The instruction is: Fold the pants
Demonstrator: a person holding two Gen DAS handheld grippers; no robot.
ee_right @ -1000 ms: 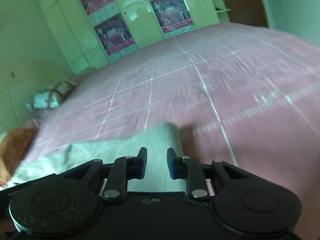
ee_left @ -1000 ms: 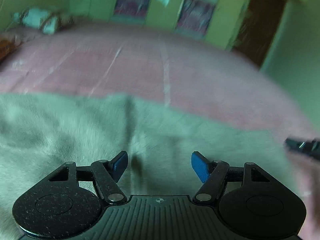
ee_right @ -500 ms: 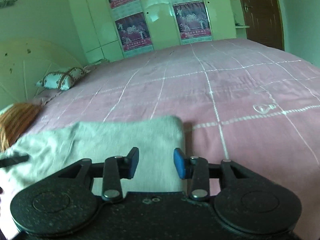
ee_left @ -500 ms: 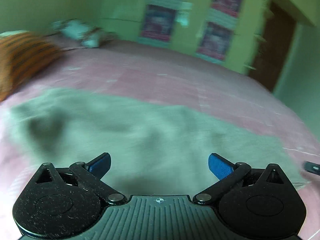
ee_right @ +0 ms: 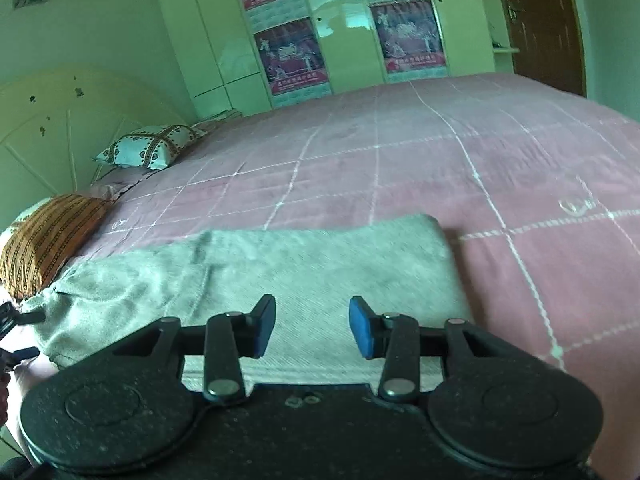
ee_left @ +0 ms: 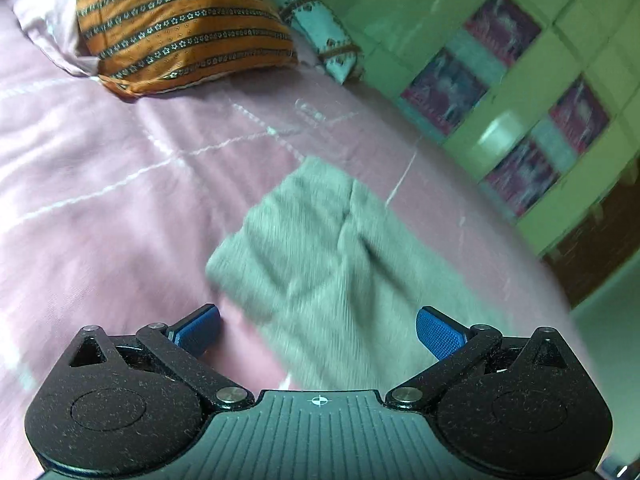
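Note:
The grey pants lie flat as a long band across the pink bedspread. In the left wrist view the pants run away from me with one narrow end far off. My left gripper is wide open and empty, above the near part of the pants. My right gripper is open and empty, just above the pants near their right end. The left gripper's tips show at the pants' left end in the right wrist view.
An orange striped pillow and a white patterned pillow lie at the head of the bed. Both show in the right wrist view: the orange pillow, the white pillow. Green wardrobe doors stand beyond the bed.
My right gripper has opened from nearly shut and pulled back over the pants. My left gripper has opened wider and swung left toward the pillows.

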